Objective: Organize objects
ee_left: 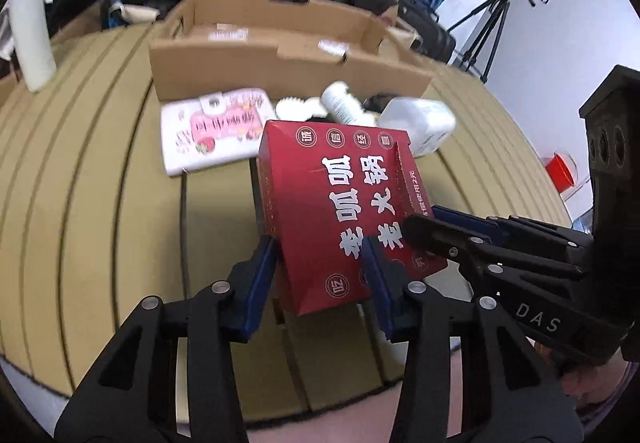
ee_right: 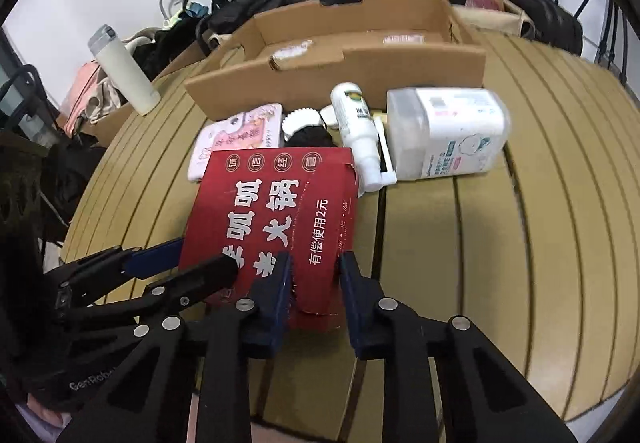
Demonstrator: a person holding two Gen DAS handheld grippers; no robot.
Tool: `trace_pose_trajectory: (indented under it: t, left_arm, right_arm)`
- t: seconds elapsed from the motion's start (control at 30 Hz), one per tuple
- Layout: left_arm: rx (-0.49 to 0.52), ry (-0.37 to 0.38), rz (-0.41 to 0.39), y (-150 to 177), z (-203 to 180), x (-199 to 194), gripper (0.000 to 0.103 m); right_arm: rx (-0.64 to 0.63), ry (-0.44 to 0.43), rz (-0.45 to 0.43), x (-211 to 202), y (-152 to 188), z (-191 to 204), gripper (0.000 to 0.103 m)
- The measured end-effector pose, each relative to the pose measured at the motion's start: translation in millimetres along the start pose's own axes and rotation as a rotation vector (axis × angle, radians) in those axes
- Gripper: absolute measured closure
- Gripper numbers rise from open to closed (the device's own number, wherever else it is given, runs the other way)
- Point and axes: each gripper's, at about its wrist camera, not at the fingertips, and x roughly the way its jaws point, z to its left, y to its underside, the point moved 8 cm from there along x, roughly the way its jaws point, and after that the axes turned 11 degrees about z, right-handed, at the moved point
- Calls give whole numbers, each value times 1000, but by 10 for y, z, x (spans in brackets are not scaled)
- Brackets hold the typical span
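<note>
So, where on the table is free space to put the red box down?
Bare slats lie right of the red box, below the clear jar, and left of it, below the pink pack. The strip before the cardboard box is crowded; its inside looks mostly free.

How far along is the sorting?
Done: nothing visible; the cardboard box looks empty. In hand: both the left gripper and right gripper clamp the red box's near edge. Left: the pink pack, white bottle and clear jar wait outside.
</note>
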Motion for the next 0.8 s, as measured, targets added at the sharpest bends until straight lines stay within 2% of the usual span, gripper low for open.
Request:
trace_pose_trajectory:
  t: [0.13, 0.23, 0.3, 0.47, 0.57, 0.63, 0.73, 0.8]
  left_arm:
    - [4, 36, -63, -158, -118, -393, 63]
    - [39, 24, -108, -512, -201, -645, 63]
    - [78, 3, -151, -872, -241, -808, 63]
    - [60, 13, -149, -1744, 59, -752, 63]
    - [32, 7, -109, -2209, 400, -448, 63]
    - [15, -5, -76, -2395, 607, -199, 63]
    - [6, -94, -32, -2607, 907, 206, 66]
    - [-9, -142, -33, -2699, 1097, 376, 67]
  right_arm:
    - [1, -27, -55, -381, -86, 74, 77]
    - [-25, -32, -102, -686, -365, 149, 77]
    - [-47, -19, -102, -797, -629, 176, 77]
    - [-115, 3, -144, -893, -1530, 258, 77]
    - [-102, 7, -118, -605, -2070, 264, 77]
    - [-66, -10, -75, -278, -2378, 215, 77]
    - [-40, -14, -18, 262, -2701, 172, 77]
    - [-33, -8, 6, 584, -2858, 158, 77]
